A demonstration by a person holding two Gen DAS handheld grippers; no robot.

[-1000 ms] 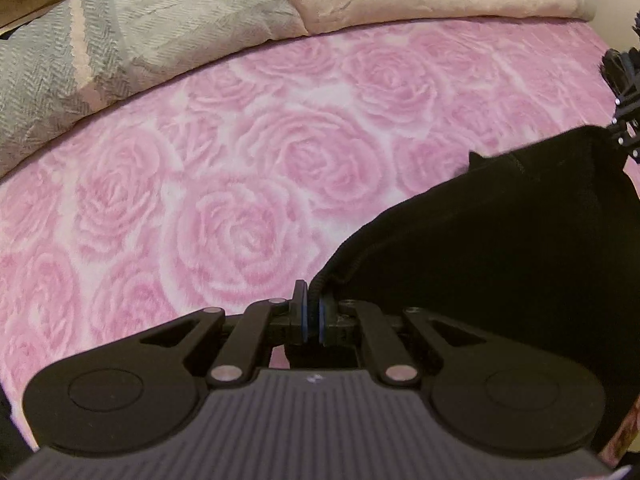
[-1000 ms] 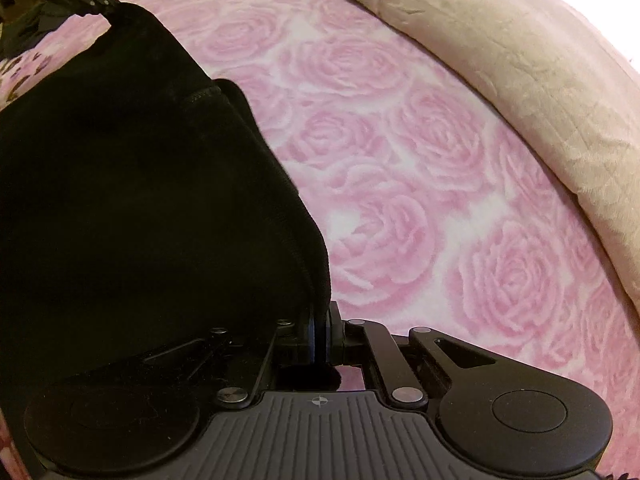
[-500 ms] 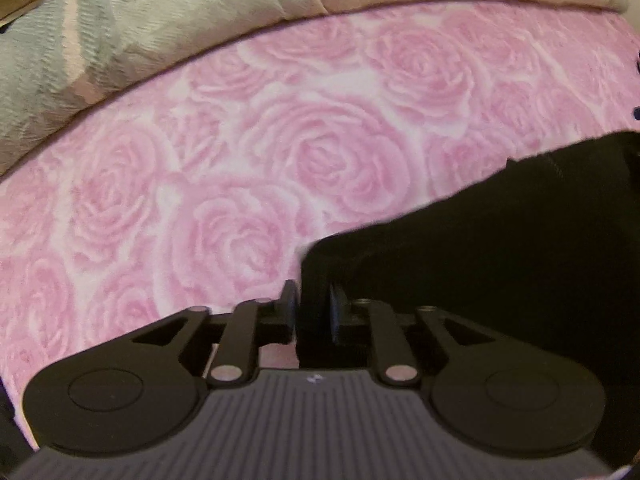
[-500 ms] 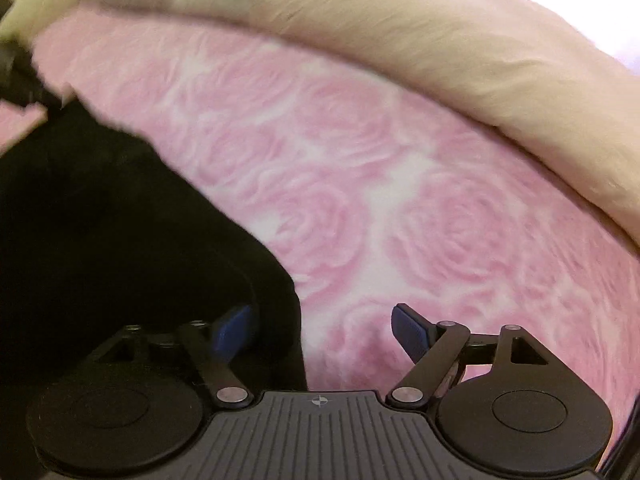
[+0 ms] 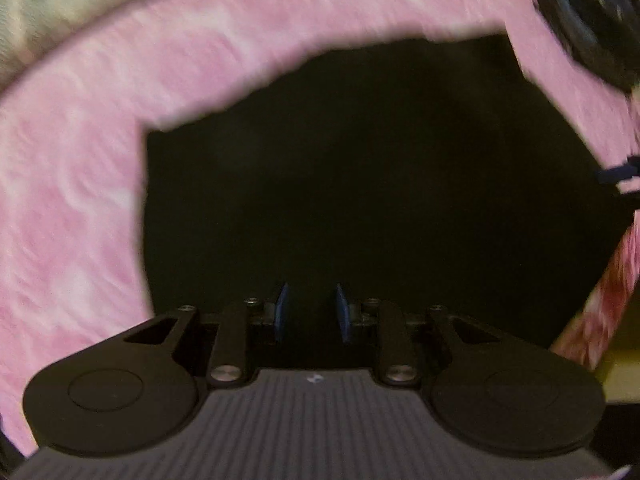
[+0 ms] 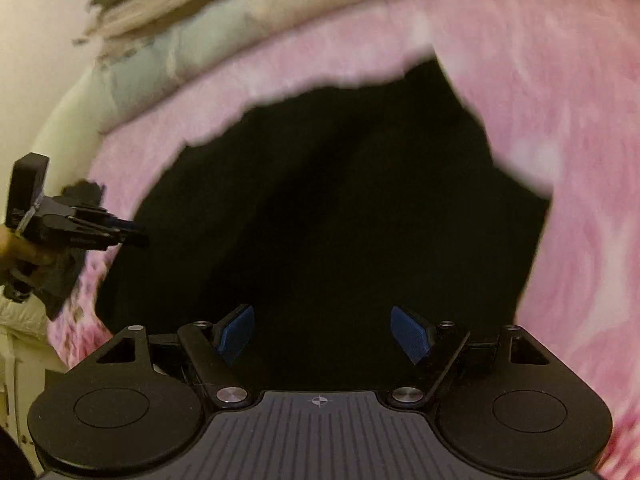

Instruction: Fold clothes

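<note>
A black garment (image 5: 360,180) lies spread on the pink rose bedspread (image 5: 72,200) and fills the middle of both wrist views, which are blurred by motion. My left gripper (image 5: 311,312) hovers over its near part, pointing steeply down. Its jaws are opening, with a narrow gap between the blue pads (image 5: 282,312) and no cloth pinched there. My right gripper (image 6: 324,334) stands wide open above the garment (image 6: 340,220), with nothing between its pads. In the right wrist view the left gripper (image 6: 140,236) shows at the garment's left edge, held by a hand.
Folded beige and grey-green blankets (image 6: 180,52) lie along the far edge of the bed, also visible as blankets (image 5: 60,12) at the upper left. The right gripper's body (image 5: 592,32) is a blur at the upper right. A pale wall (image 6: 48,60) rises left of the bed.
Both grippers were shut on the black garment's edges; both have let go and opened, the right one wide. Both hands swung across, and the garment now lies flat below them.
</note>
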